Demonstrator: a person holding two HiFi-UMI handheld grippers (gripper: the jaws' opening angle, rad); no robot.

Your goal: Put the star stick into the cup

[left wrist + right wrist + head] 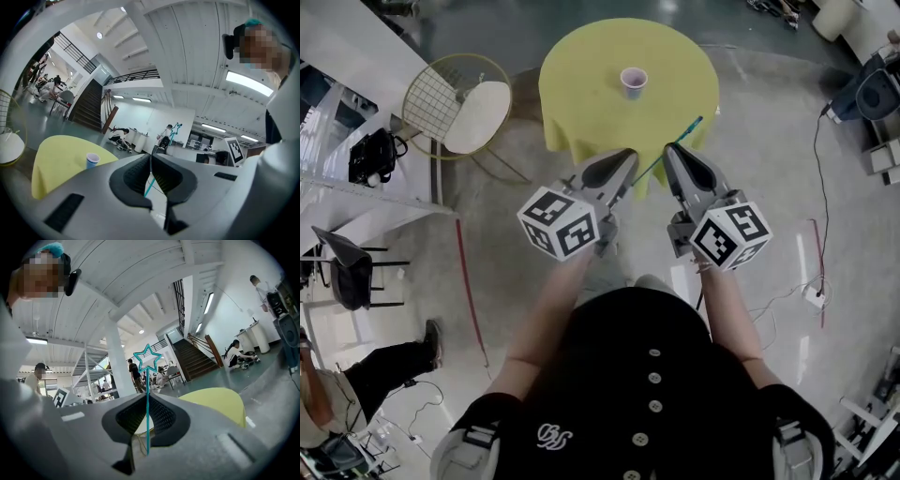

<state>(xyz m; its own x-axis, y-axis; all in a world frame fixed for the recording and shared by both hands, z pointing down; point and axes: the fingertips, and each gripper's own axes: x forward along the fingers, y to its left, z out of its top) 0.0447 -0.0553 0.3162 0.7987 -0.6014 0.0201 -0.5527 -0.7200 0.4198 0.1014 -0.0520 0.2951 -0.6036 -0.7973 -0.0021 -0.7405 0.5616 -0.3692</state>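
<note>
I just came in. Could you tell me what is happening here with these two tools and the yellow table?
A person stands by a round yellow table with a gripper in each hand. The right gripper is shut on a thin teal star stick, star end up. The left gripper has its jaws together and seems to hold nothing. The cup stands upright on the table, apart from both grippers; the stick is not yet in it.

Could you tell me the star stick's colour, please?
Thin teal star stick, clearest in right gripper view.
</note>
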